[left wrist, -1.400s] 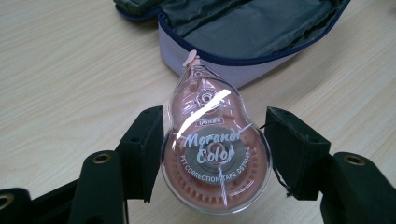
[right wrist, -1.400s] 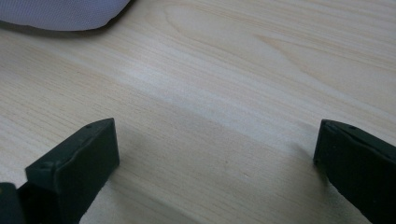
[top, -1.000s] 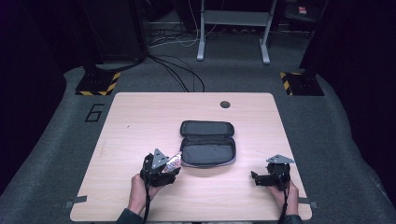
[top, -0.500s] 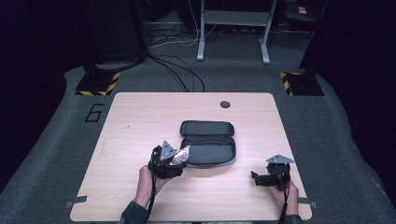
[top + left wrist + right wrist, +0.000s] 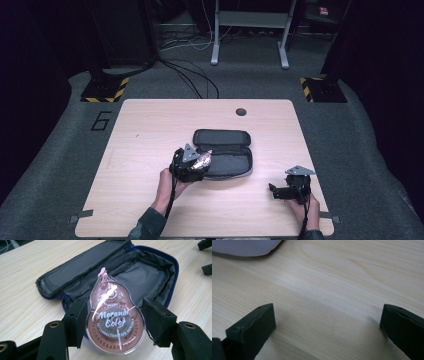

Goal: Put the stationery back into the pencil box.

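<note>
Over open pouch (image 5: 140,282) | left gripper (image 5: 115,322) clamps correction tape (image 5: 115,325)

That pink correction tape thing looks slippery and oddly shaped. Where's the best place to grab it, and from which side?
Grip the correction tape across its wide round end, one jaw on each curved edge, coming from behind so the narrow tip points away toward the open pencil case. The round end is its broadest part, while the tip tapers. That is how the left gripper holds it.
</note>
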A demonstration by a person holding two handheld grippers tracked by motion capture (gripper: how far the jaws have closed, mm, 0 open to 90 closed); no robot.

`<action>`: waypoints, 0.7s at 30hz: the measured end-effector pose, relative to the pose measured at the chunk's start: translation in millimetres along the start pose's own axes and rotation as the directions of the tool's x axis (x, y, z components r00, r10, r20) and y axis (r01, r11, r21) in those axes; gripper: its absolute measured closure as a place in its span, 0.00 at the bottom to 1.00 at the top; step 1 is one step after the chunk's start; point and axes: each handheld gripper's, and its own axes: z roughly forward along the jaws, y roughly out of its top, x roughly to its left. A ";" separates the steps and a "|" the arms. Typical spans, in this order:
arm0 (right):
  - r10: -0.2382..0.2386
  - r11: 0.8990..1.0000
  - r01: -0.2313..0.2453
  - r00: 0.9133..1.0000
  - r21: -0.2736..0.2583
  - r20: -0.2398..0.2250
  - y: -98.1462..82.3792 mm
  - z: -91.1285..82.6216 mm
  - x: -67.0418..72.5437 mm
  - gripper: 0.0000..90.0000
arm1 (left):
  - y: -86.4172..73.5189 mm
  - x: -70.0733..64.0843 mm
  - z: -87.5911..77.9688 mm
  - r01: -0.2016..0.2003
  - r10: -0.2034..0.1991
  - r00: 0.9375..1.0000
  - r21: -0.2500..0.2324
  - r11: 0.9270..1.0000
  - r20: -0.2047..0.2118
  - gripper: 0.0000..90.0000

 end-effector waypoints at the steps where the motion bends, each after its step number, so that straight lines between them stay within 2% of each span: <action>1: 0.003 1.000 -0.003 1.000 -0.003 -0.002 0.0 0.2 0.2 0.00 | 1.5 0.1 2.1 -0.012 0.012 1.000 0.002 1.000 -0.002 0.44; 4: 0.005 1.000 -0.005 1.000 -0.004 -0.001 0.0 0.2 0.3 0.00 | 3.9 -1.1 7.1 -0.002 0.002 1.000 -0.002 1.000 0.008 0.44; 10: 0.005 1.000 -0.005 1.000 -0.002 -0.003 0.1 0.0 0.2 0.00 | 5.7 -0.5 19.5 -0.021 0.021 1.000 0.022 1.000 0.017 0.44; 14: 0.003 1.000 -0.003 1.000 -0.001 -0.003 0.1 -0.1 0.1 0.00 | 7.7 1.2 26.3 -0.023 0.022 0.999 0.026 0.999 0.023 0.44; 15: 0.005 1.000 -0.005 1.000 -0.002 -0.003 0.1 0.0 0.2 0.00 | 7.8 0.6 28.7 -0.005 0.005 1.000 0.021 1.000 0.031 0.44; 16: 0.003 1.000 -0.003 1.000 0.002 -0.002 0.2 -0.2 0.2 0.00 | 9.2 2.1 29.9 -0.024 0.023 0.999 0.033 0.999 0.029 0.44; 17: 0.004 1.000 -0.004 1.000 -0.001 -0.003 0.1 -0.1 0.2 0.00 | 9.4 1.2 32.0 -0.013 0.012 0.999 0.029 0.999 0.032 0.44; 21: 0.001 1.000 -0.001 1.000 0.001 -0.003 0.1 -0.2 0.0 0.00 | 12.0 0.9 37.6 -0.018 0.017 0.999 0.035 0.999 0.037 0.44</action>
